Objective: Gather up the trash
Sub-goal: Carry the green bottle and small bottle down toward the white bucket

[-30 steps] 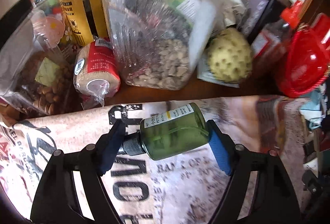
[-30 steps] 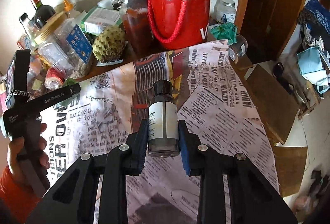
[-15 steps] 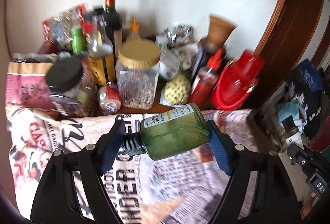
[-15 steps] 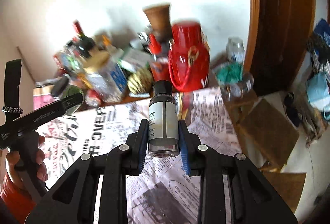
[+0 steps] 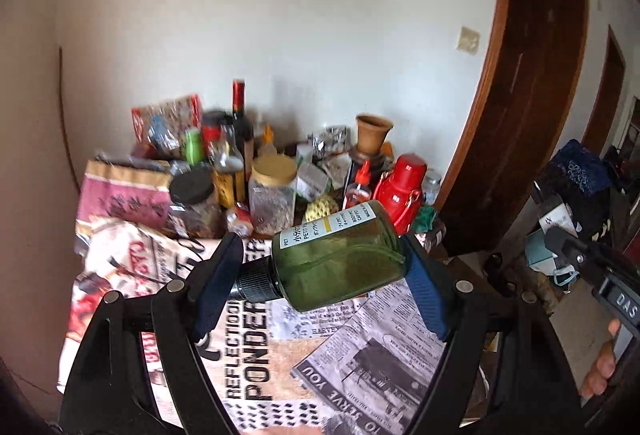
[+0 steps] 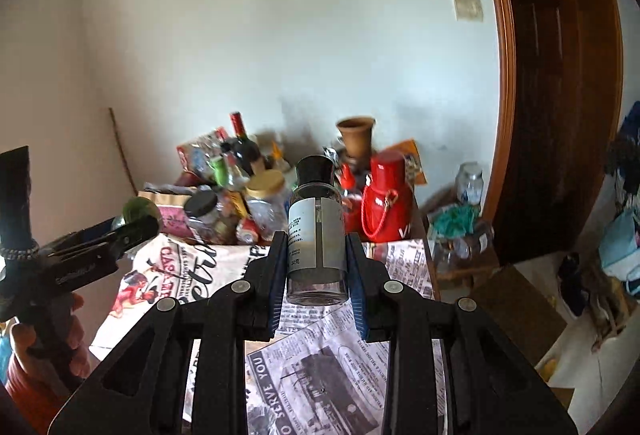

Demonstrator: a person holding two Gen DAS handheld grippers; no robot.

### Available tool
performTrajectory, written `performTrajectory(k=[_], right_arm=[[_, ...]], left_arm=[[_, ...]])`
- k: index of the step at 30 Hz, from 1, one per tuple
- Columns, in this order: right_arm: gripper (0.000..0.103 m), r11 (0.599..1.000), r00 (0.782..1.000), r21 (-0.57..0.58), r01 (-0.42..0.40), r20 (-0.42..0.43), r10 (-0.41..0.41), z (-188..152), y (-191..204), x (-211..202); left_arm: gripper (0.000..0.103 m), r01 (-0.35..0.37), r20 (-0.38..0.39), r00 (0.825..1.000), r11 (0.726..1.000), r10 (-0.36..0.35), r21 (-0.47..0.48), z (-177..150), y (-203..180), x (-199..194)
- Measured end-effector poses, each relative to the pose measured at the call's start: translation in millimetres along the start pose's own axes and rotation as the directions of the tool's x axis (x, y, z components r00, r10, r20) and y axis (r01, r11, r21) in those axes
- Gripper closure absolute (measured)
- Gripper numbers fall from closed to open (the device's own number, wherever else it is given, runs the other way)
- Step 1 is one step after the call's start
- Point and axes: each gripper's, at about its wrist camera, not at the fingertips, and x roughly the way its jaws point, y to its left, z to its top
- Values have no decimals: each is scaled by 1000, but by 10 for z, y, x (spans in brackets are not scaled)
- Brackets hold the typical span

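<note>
From the left wrist camera, the left gripper [image 5: 320, 279] is clamped wide on a green bottle [image 5: 340, 259] lying crosswise between its blue pads, black cap against the left pad and base against the right one, held in the air above the table [image 5: 448, 255]. A newspaper-print cloth [image 5: 360, 347] covers the near and middle tabletop and hangs over its left edge; this stretch is bare of objects. Along the far edge, against the wall, stand a crowd of jars, bottles and packets, with a red flask [image 5: 400, 191] at the far right corner. Past the right edge is open floor, a dark wooden door frame [image 5: 520, 115] and the other gripper's handle with a hand [image 5: 600, 367] on it. From the right wrist camera, the right gripper [image 6: 318, 271] is closed narrow on a clear bottle [image 6: 316, 235] with a black cap, standing upright between the pads, lifted over the cloth. At the left, the left gripper holds its green bottle beyond the table's left edge region. Cardboard [image 6: 520, 315] lies on the floor right of the table.
</note>
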Motion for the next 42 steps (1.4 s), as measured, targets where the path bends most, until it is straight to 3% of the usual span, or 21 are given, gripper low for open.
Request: performTrajectory(k=[4,10,25,35,42], right_arm=[[77,1000,1000,-2,-2,28,2,-45,143,-258],[77,1000,999,-14,10,45,-10,-247,470,-654],[77,1000,1000,20,21,-11,-21,-1242,1275,-1663],[77,1000,996,16,27,-91,-25,-1539,1409,-1917],[77,1000,990,-10,-5,-141,4,-1693,1255,-1642]], left_arm=[[25,6,51,999,1000,-7,13,-60,8,-431],[25,23,64,998,1000,-24,18,-292,157,-993],[25,32,10,999,999,-32,21,-1453,702,-2488],[25,45,-57,997,999,-44,12,-1793,707,-2787],[25,11,-143,990,1000,-14,-20,-2069,656,-2481]])
